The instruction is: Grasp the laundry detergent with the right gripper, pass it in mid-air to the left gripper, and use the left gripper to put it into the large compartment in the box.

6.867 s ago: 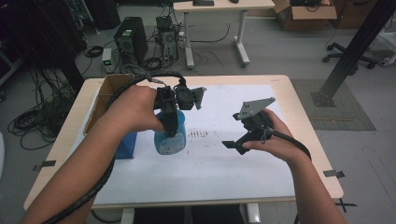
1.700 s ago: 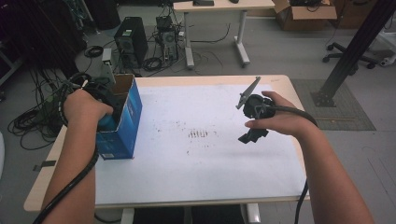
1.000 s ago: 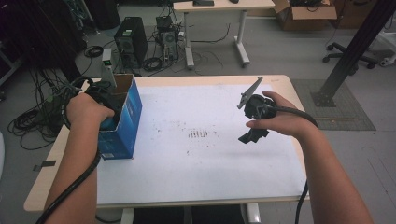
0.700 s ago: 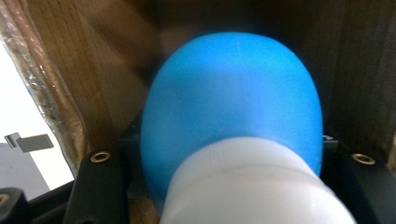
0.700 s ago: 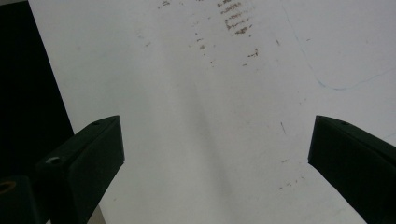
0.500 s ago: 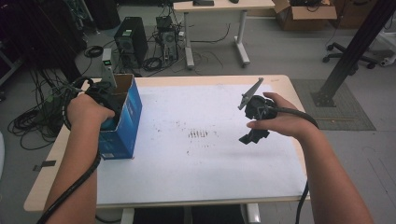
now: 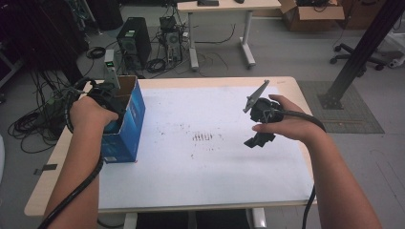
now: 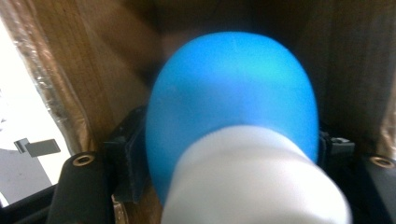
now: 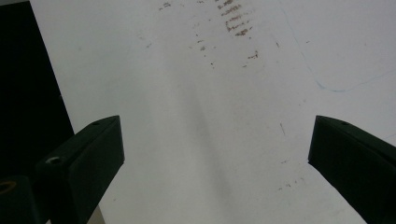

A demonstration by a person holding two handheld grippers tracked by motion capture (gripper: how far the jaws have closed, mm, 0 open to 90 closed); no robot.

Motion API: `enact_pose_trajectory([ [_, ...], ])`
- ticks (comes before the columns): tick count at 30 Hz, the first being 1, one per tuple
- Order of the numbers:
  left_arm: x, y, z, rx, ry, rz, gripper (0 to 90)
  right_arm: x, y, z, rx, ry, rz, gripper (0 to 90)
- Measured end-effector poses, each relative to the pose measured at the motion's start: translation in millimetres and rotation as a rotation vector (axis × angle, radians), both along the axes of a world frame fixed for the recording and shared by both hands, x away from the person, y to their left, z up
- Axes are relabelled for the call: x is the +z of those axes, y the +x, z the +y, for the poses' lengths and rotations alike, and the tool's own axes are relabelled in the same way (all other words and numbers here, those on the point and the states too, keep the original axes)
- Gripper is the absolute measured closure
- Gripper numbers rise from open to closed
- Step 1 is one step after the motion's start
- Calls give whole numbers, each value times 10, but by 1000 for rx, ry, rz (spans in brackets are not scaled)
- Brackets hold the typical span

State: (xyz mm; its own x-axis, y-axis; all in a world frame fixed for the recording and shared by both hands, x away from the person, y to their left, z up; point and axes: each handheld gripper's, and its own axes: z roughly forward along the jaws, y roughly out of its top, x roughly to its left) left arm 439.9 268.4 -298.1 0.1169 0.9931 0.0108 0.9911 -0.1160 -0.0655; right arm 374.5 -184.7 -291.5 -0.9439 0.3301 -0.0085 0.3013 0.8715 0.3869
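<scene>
The fingers of my left gripper point(image 8: 233, 186) flank a blue-and-white bottle point(image 8: 233, 107) down inside the cardboard box point(image 7: 125, 119) at the left of the high view. They have just been opening, and the bottle stays between them; whether the pads grip it I cannot tell. I judge it light, smooth plastic, a bit slippery, best held across its white lower part. My right gripper point(image 9: 215, 154) hangs spread and empty over the white bench point(image 7: 215, 171), right of centre.
</scene>
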Motion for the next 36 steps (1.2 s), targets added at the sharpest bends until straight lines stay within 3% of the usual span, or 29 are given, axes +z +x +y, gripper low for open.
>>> enact_pose_trajectory([
  [10,143,-41,-41,-8,26,0,259,33,-30,-21,1,4,-4,36],
  [28,489,-133,-90,-31,8,-67,170,76,-51,-8,7,15,-11,35],
  [36,682,-169,-285,-110,33,-79,92,94,-63,-20,5,3,-7,34],
])
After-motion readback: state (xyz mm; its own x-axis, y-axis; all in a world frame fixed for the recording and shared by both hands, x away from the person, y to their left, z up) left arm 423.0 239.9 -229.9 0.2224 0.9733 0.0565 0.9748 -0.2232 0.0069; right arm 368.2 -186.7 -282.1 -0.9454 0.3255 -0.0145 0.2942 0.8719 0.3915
